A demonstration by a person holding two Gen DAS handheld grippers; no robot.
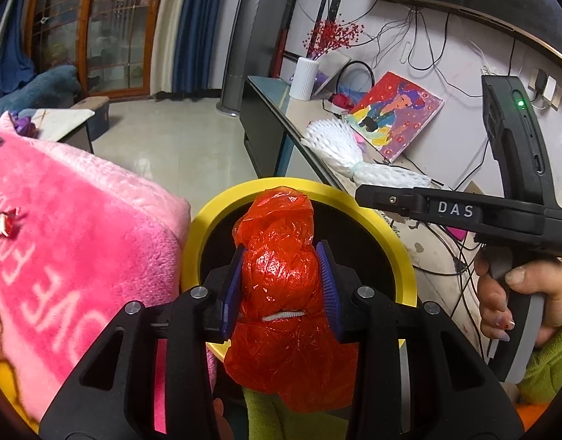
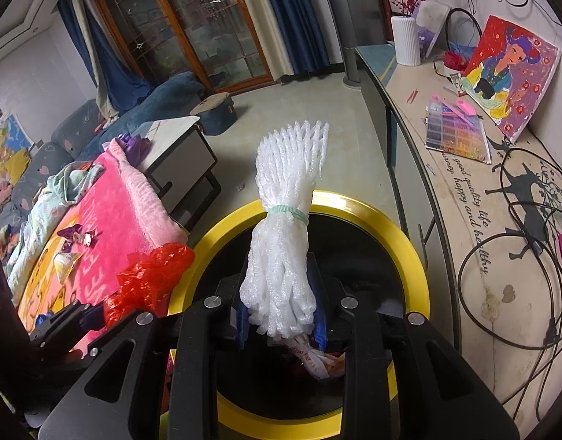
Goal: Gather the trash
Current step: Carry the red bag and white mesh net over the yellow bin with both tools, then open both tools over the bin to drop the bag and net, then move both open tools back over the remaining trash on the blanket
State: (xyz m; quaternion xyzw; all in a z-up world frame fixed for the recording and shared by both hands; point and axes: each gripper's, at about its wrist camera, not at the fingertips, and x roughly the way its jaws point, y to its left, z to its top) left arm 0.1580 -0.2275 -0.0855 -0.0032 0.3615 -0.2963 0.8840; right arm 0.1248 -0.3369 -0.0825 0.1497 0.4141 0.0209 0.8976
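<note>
My left gripper (image 1: 281, 286) is shut on a crumpled red plastic bag (image 1: 281, 275) and holds it over a yellow-rimmed black trash bin (image 1: 215, 205). My right gripper (image 2: 281, 315) is shut on a bundle of white foam netting (image 2: 284, 227) tied with a green band, held over the same bin (image 2: 409, 249). The bundle also shows in the left wrist view (image 1: 339, 146), with the right gripper (image 1: 365, 192) above the bin's right side. The red bag (image 2: 149, 275) and left gripper show at the lower left of the right wrist view. A wrapper (image 2: 317, 359) lies inside the bin.
A pink plush blanket (image 1: 79, 227) lies left of the bin with candy wrappers (image 2: 77, 236) on it. A long sideboard (image 2: 464, 220) on the right holds cables, a painting (image 2: 508, 69), a white vase (image 2: 405, 36) and a notebook. A low table (image 2: 174, 154) and a sofa stand beyond.
</note>
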